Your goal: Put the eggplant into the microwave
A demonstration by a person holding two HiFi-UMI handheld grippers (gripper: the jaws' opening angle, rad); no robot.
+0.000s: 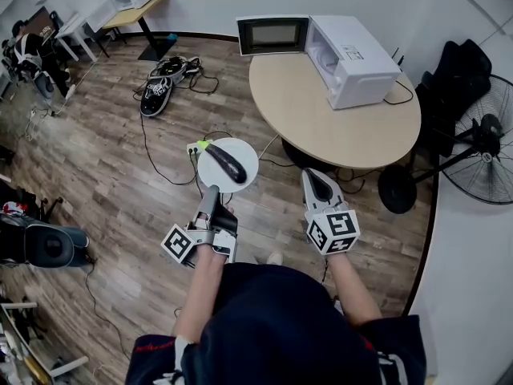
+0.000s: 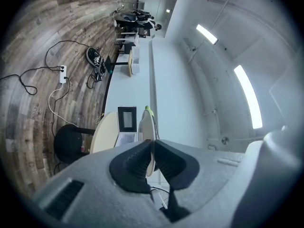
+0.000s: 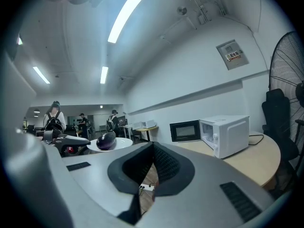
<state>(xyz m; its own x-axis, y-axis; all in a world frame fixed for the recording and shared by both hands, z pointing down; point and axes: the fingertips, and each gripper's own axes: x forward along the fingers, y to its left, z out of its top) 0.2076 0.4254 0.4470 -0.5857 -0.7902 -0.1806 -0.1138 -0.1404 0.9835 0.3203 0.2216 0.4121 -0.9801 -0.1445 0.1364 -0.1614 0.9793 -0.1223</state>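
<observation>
Head view steeply down from above; both gripper views roughly level toward the shared microwave [image 3: 228,136].

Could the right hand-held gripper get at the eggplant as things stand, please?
Probably yes: the eggplant lies uncovered on the plate, nothing between it and the right hand-held gripper, whose jaws are shut.

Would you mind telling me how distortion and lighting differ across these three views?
Head view: evenly lit, sharp. Left gripper view: strong fisheye, scene rolled sideways, ceiling lights blown out. Right gripper view: fisheye too, ceiling strip glaring, microwave sharp.
</observation>
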